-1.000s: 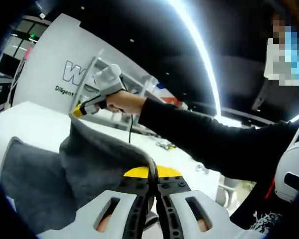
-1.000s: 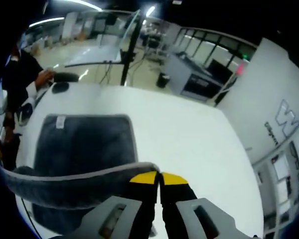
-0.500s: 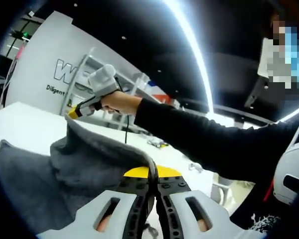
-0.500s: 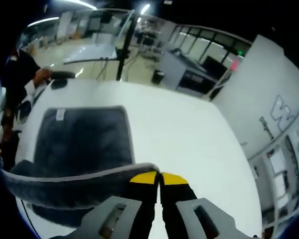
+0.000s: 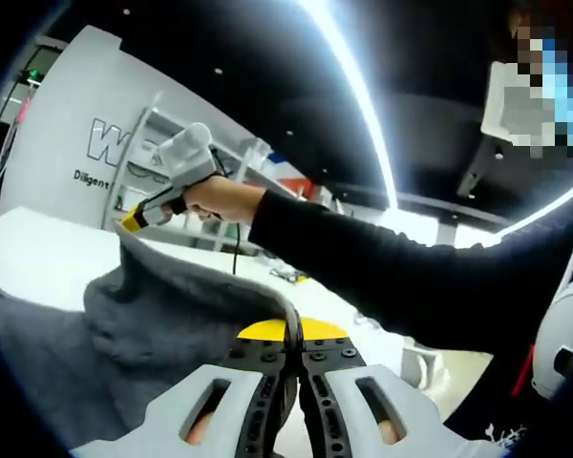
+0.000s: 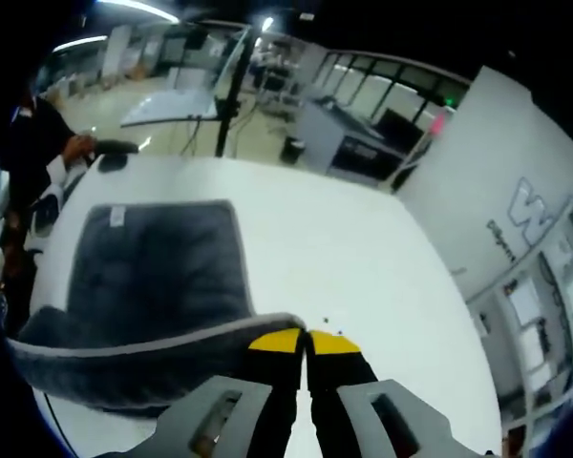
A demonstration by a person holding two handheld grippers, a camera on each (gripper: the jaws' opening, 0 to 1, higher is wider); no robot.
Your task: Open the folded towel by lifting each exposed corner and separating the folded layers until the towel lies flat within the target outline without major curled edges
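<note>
In the left gripper view, my left gripper [image 5: 292, 345] has its jaws pinched together on the hemmed edge of the grey towel [image 5: 162, 324], lifted above the white table [image 5: 38, 267]. That edge runs up to my right gripper [image 5: 134, 219], clamped on another corner. In the right gripper view, my right gripper [image 6: 306, 345] is closed on the towel [image 6: 153, 277] edge; the rest lies flat towards the table's [image 6: 363, 258] left edge, its small label [image 6: 117, 217] at a far corner.
</note>
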